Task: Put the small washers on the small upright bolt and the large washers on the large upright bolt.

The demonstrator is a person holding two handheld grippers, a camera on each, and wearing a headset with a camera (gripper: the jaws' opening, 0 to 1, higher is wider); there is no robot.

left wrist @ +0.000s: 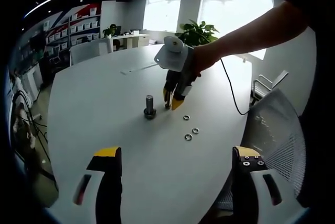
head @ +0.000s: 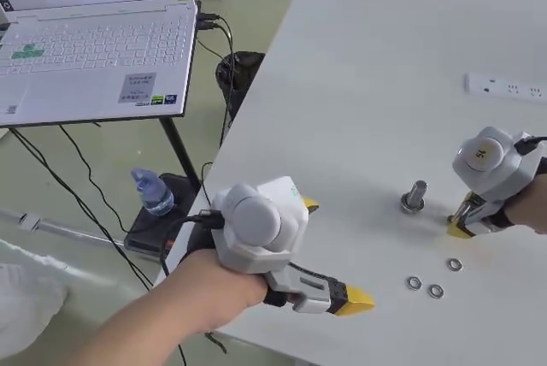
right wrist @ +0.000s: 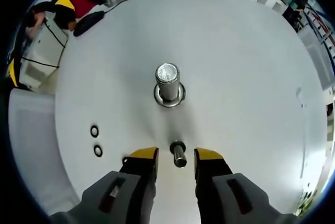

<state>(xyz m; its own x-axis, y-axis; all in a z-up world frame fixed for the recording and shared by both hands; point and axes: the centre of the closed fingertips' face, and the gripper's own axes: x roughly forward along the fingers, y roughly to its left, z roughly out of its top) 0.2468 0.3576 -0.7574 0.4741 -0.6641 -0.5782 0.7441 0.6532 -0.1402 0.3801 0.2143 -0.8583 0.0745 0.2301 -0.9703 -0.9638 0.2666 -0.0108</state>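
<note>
Indoors, white table, large upright bolt, laptop

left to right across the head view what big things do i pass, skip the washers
laptop -> left hand-held gripper -> large upright bolt -> right hand-held gripper

Bright daylight from blown-out windows washes the white desk, with soft shadows, glare atop the large upright bolt, and bent fisheye edges.
</note>
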